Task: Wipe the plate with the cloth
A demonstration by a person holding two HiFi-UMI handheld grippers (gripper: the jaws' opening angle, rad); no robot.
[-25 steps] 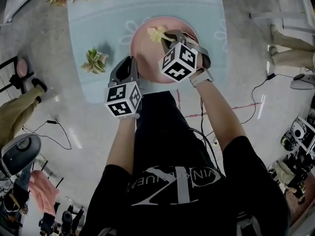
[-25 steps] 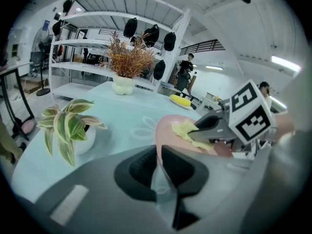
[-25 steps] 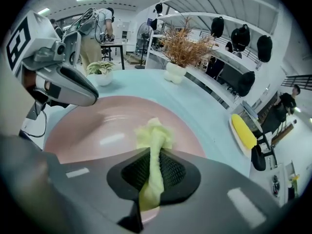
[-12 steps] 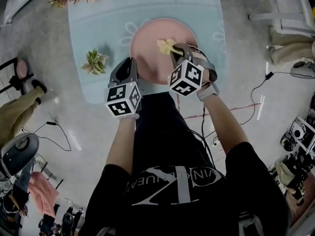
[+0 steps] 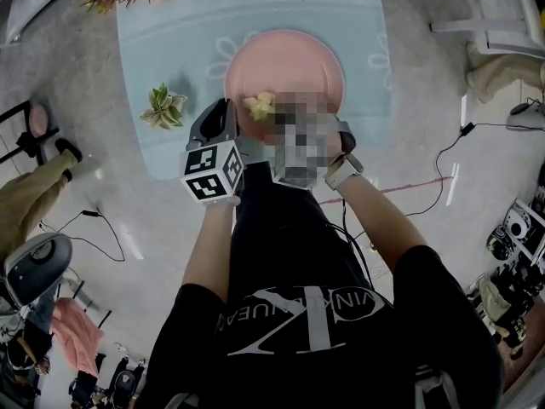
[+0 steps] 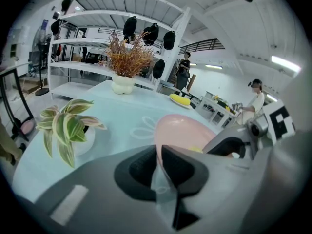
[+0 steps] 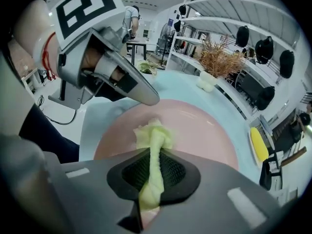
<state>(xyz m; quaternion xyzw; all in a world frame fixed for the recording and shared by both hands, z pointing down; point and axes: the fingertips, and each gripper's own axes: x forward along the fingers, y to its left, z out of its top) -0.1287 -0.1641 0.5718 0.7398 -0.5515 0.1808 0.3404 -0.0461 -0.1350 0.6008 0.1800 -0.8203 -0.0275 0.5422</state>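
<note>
Moved: cloth [image 5: 258, 105] has slid from the plate's [image 5: 289, 58] right side to its near-left edge.
Right tongs [image 7: 153, 155]: pinching the cloth.
Left tongs [image 6: 158, 155]: clamped on the plate's rim.
Plate: on the worktop [image 5: 170, 24].

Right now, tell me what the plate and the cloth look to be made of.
Plate: likely glazed ceramic or melamine; smooth pink surface with a soft sheen. Cloth: soft matte fabric, pale yellow-green; it twists and bunches in the right hand-held gripper.
</note>
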